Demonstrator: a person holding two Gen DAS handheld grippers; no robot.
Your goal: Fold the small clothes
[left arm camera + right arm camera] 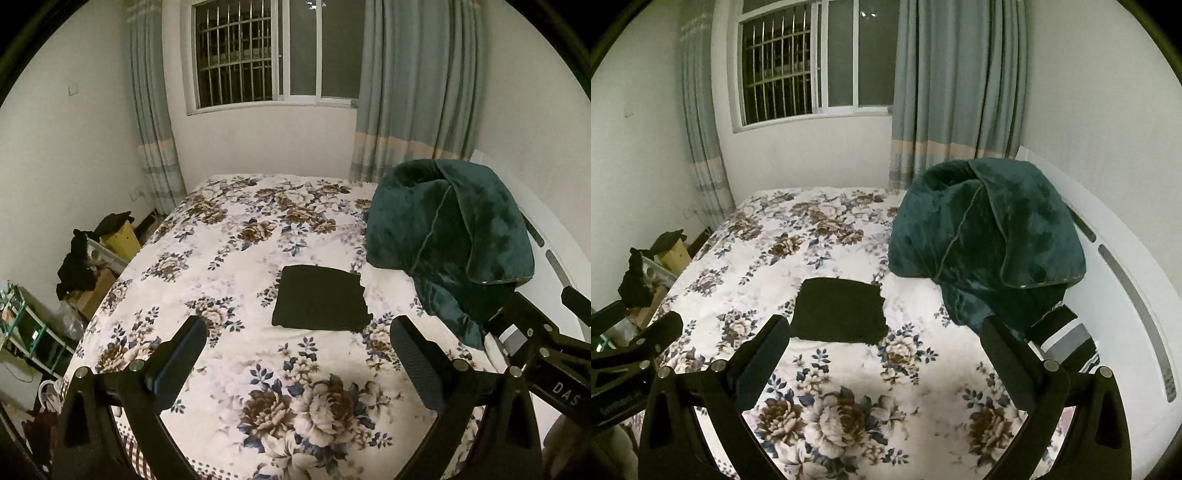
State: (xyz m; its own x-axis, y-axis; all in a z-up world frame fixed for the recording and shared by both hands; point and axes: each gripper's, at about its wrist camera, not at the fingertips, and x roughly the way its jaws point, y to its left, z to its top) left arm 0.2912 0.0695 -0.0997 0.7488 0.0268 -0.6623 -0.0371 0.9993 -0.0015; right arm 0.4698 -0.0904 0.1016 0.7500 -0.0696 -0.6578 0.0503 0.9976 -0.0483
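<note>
Fingers [192, 332] of both grippers wide apart, holding nothing.

Floral-sheeted bed [229, 258] carries folded black garment [320, 298], teal blanket [450, 236].

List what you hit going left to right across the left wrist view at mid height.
Dark clothes on the boxes → floral bedspread → folded black garment → dark green blanket → right gripper at the frame edge.
</note>
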